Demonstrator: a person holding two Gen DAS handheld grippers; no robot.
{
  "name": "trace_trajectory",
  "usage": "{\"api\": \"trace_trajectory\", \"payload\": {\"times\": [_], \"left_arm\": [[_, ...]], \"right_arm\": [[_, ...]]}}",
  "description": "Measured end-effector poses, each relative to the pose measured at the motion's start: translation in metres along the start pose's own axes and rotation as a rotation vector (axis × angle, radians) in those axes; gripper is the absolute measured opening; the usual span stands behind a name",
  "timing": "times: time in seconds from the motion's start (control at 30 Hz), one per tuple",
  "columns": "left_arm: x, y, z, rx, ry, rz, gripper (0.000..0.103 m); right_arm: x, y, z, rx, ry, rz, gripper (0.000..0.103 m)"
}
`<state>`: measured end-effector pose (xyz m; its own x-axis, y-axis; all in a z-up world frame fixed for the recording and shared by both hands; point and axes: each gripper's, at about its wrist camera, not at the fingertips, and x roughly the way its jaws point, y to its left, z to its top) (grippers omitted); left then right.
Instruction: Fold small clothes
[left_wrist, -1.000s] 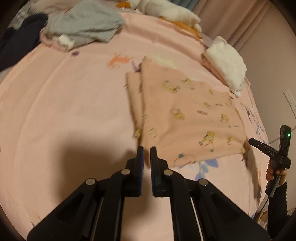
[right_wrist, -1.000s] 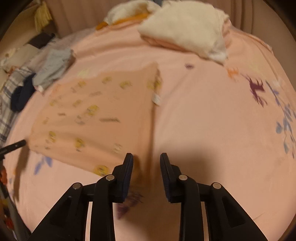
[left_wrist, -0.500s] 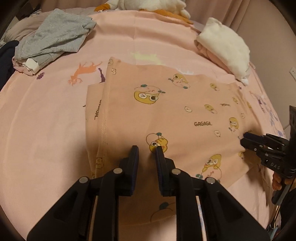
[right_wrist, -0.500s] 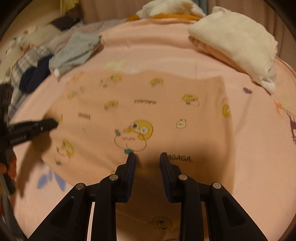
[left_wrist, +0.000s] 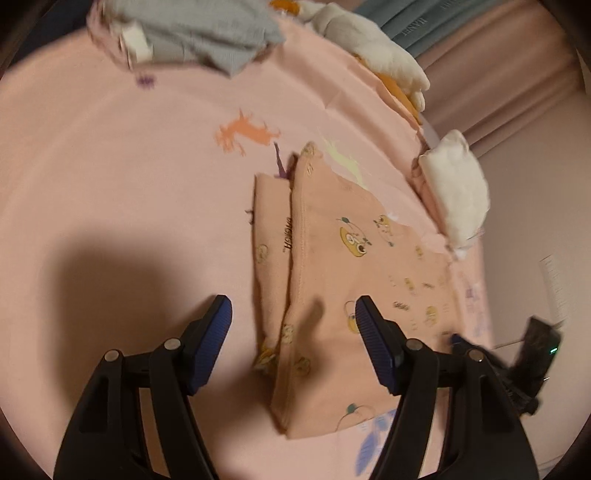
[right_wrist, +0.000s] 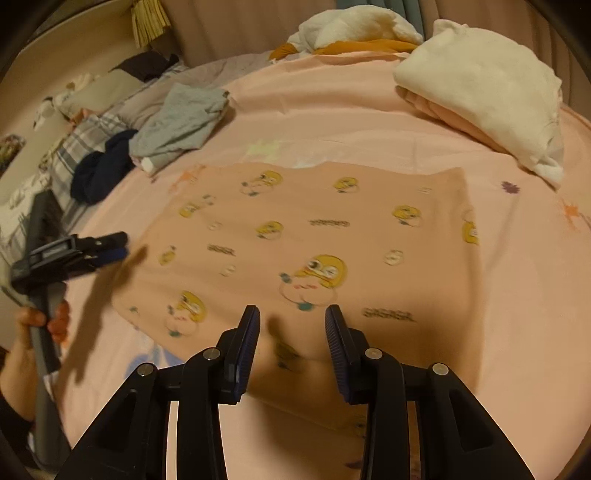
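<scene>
A peach garment (left_wrist: 354, 295) printed with yellow cartoon faces lies flat on the pink bed sheet (left_wrist: 110, 177), its left side folded over in a narrow strip. My left gripper (left_wrist: 293, 325) hovers over the garment's left edge with its jaws opening; the cloth lies below them and the pads do not press on it. In the right wrist view the garment (right_wrist: 314, 229) spreads ahead. My right gripper (right_wrist: 293, 332) is above its near edge, jaws opening a little, nothing held. The left gripper (right_wrist: 122, 245) shows at the garment's left side, held by a hand (right_wrist: 40, 321). The right gripper (left_wrist: 458, 339) appears blurred at the lower right.
A grey crumpled garment (right_wrist: 181, 122) and a dark navy one (right_wrist: 99, 170) lie at the far left. A folded white fleece stack (right_wrist: 480, 85) sits at the far right. A white and orange plush (right_wrist: 354, 33) lies against the curtain at the back.
My left gripper has opened wide, rolled and shifted to the garment's left edge. My right gripper has opened slightly and stayed over the garment's near edge.
</scene>
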<state>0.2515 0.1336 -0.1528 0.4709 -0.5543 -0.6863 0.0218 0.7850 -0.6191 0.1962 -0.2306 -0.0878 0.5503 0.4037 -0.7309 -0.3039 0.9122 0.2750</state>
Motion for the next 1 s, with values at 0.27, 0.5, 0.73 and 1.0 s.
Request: {"api": "trace_trajectory", "payload": {"times": [0.27, 0.5, 0.73, 1.0], "left_arm": [[0.025, -0.002, 0.020, -0.073, 0.033, -0.132, 0.069], [0.048, -0.023, 0.030, -0.062, 0.065, -0.142, 0.067], [0.051, -0.026, 0.031, -0.018, 0.068, -0.023, 0.018], [0.049, -0.036, 0.032, 0.037, 0.047, 0.056, 0.014]], "right_arm": [[0.016, 0.006, 0.015, 0.033, -0.009, 0.046, 0.036], [0.042, 0.012, 0.037, 0.071, -0.006, 0.072, 0.036], [0.079, 0.024, 0.073, 0.082, 0.012, 0.038, 0.036], [0.106, 0.027, 0.080, 0.080, 0.084, -0.053, 0.019]]}}
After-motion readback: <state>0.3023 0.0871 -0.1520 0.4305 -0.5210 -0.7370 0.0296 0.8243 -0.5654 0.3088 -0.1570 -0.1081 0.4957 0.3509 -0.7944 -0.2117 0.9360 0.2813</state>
